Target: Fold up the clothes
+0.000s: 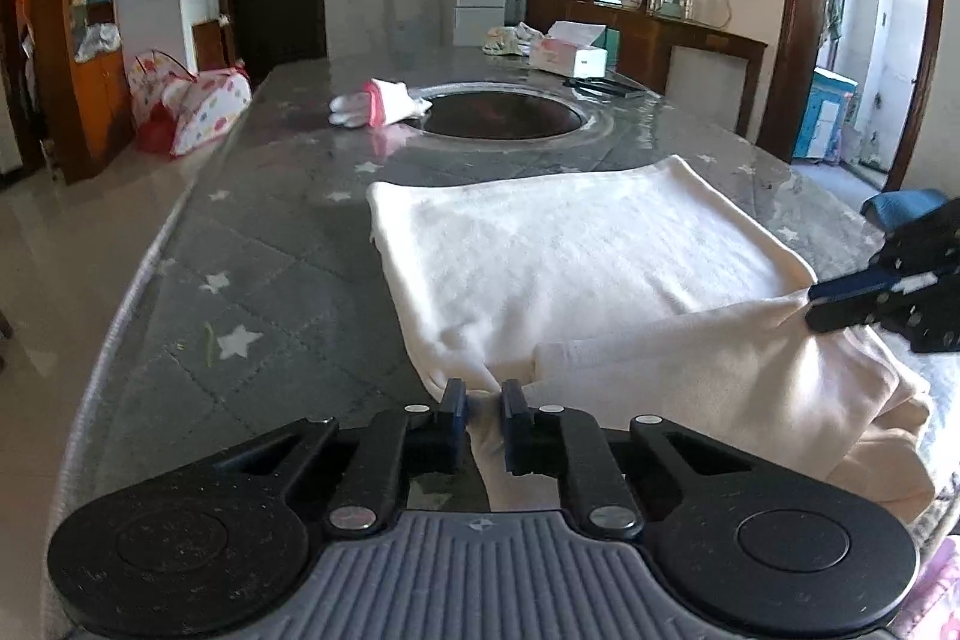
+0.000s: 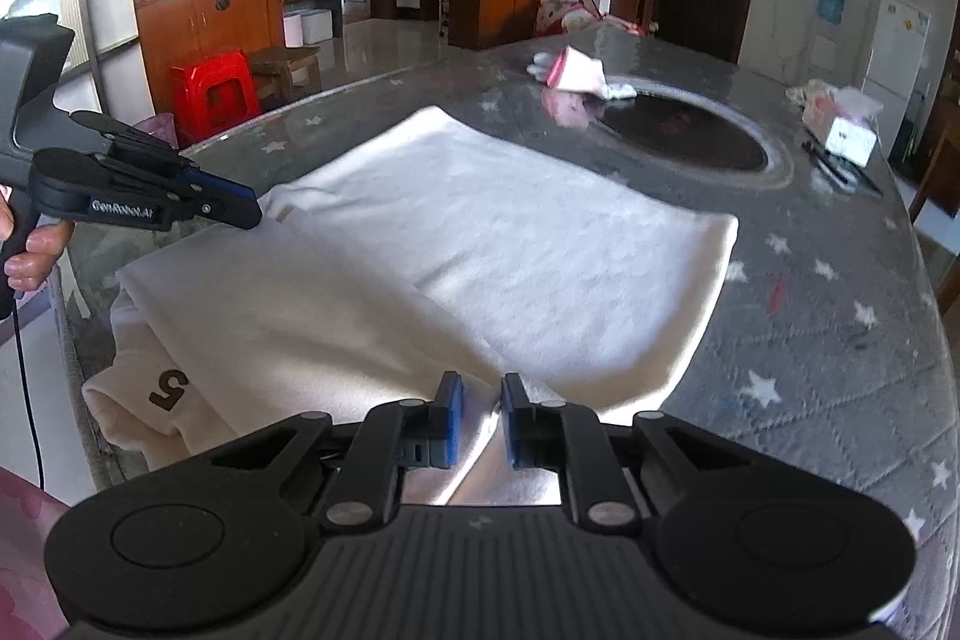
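A cream garment (image 1: 576, 268) lies spread on the grey star-patterned table (image 1: 240, 280), its near part folded over into a thick roll. In the left wrist view my left gripper (image 1: 483, 400) is shut on a pinch of the garment's near left edge. The right gripper (image 1: 822, 304) shows at the right, clamped on the cloth's other end. In the right wrist view my right gripper (image 2: 480, 394) is shut on a fold of the cream garment (image 2: 480, 232). A dark "5" print (image 2: 170, 388) shows on a lower layer. The left gripper (image 2: 252, 211) bites the far left corner, held by a hand (image 2: 30, 250).
A round dark inset (image 1: 501, 115) sits in the table's middle, with a small white and pink cloth (image 1: 378, 103) at its rim. A tissue box (image 1: 567, 49) and black tongs (image 1: 603, 87) lie farther back. A red stool (image 2: 216, 91) and wooden cabinets stand beyond the table.
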A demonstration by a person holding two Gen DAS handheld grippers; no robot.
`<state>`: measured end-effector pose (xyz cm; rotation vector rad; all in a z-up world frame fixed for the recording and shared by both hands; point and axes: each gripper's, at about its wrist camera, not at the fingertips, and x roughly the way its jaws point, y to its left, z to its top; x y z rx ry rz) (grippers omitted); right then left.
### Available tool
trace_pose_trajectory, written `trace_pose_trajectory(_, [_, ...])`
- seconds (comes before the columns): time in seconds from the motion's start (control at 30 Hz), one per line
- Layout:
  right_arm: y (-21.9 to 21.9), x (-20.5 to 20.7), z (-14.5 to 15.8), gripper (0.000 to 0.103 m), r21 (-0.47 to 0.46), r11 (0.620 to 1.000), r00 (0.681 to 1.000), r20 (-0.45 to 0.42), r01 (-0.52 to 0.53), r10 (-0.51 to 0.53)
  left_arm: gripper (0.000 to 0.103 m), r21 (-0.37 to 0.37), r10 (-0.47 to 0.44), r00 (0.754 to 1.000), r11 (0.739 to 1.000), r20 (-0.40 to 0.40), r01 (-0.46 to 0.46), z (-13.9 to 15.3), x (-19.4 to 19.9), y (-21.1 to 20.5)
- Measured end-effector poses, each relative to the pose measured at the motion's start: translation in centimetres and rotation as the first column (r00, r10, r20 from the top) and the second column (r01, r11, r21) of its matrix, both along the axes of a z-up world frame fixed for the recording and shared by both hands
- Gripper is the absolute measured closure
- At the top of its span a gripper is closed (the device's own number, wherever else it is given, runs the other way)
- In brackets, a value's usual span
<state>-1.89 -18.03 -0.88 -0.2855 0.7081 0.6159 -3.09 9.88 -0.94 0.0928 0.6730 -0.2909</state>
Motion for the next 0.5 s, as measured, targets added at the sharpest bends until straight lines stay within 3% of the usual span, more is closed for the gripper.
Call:
trace_pose_trajectory(0.2, [0.1,0.7,-0.9,0.09,-0.02,1.0,1.0,-0.016,-0.001,0.001,0.088,-0.024,0.004,1.0,1.0,0.005,-0.004,0.3,-0.2,0.2])
trace_pose_trajectory(0.37, [-0.2,0.3,0.0,0.086,-0.003,1.0,1.0,0.004,0.005,-0.005,0.084,0.007,0.01,0.998,1.0,0.057,-0.01,1.4,-1.2,-0.3])
trace_pose_trajectory(0.5, [0.0,-0.2,0.6,0.086,0.016,1.0,1.0,0.004,-0.024,0.024,0.084,-0.023,-0.052,0.996,0.998,0.071,0.054,2.1,-2.0,-1.1])
